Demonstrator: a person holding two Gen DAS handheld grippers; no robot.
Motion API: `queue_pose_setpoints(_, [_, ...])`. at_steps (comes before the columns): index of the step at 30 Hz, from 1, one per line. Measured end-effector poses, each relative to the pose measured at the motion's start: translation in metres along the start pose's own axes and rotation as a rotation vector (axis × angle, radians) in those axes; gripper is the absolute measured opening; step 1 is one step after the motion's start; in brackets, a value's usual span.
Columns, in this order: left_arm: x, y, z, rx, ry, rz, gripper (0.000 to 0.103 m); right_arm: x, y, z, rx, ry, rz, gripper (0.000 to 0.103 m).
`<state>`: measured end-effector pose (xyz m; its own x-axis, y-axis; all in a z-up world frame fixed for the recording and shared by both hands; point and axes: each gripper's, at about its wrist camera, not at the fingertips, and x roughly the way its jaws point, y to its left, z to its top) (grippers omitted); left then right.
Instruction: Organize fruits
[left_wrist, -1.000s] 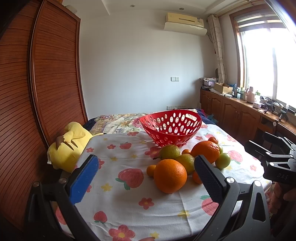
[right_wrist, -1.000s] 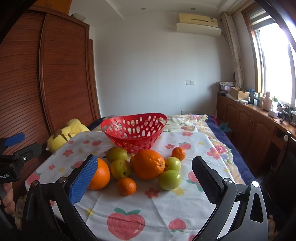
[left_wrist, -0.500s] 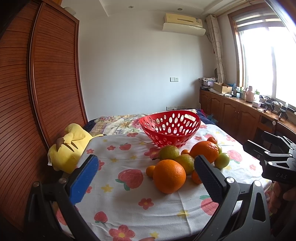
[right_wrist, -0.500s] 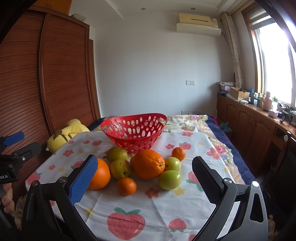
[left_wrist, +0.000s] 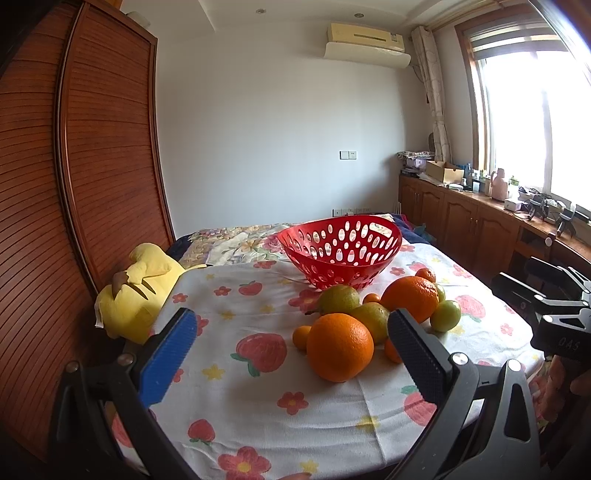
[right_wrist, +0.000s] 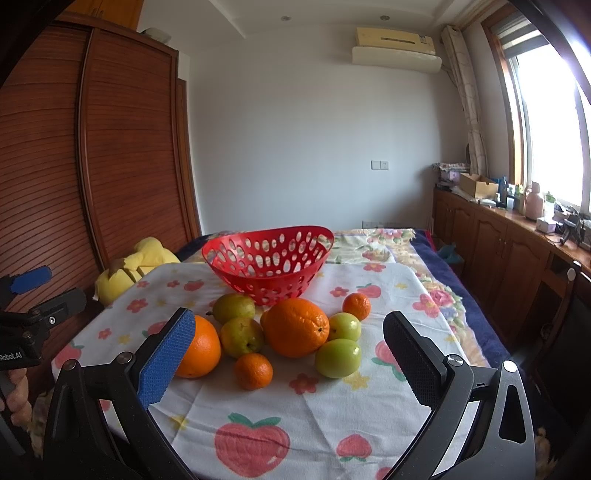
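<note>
An empty red perforated basket (left_wrist: 341, 249) (right_wrist: 267, 258) stands at the far side of the fruit-print tablecloth (left_wrist: 258, 398) (right_wrist: 280, 417). In front of it lie two big oranges (left_wrist: 340, 352) (right_wrist: 295, 326), two pears (right_wrist: 233, 307), green apples (right_wrist: 338, 357) and small tangerines (right_wrist: 253, 370). My left gripper (left_wrist: 291, 360) hangs open above the near cloth, the nearest orange just ahead between its fingers. Wide open too, my right gripper (right_wrist: 290, 354) hovers before the fruit pile and holds nothing.
A yellow plush toy (left_wrist: 138, 288) lies at the table's left edge against a brown slatted wardrobe (left_wrist: 74, 184). Wooden cabinets (right_wrist: 509, 243) with clutter run along the right wall under a window. A bed with a floral cover (right_wrist: 380, 240) lies behind the table.
The left wrist view has shifted very slightly; the fruit and basket sit a touch further left in it. The right gripper has not moved.
</note>
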<state>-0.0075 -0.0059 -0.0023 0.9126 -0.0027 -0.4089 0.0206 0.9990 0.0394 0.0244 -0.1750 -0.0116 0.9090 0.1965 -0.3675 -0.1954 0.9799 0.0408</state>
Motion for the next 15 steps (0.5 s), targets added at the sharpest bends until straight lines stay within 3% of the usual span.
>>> queue_pose_setpoints(15, [-0.0020, -0.0011, 0.0007, 0.007, 0.000, -0.007, 0.103, -0.0010, 0.0011, 0.0016, 0.000, -0.002, -0.002, 0.103])
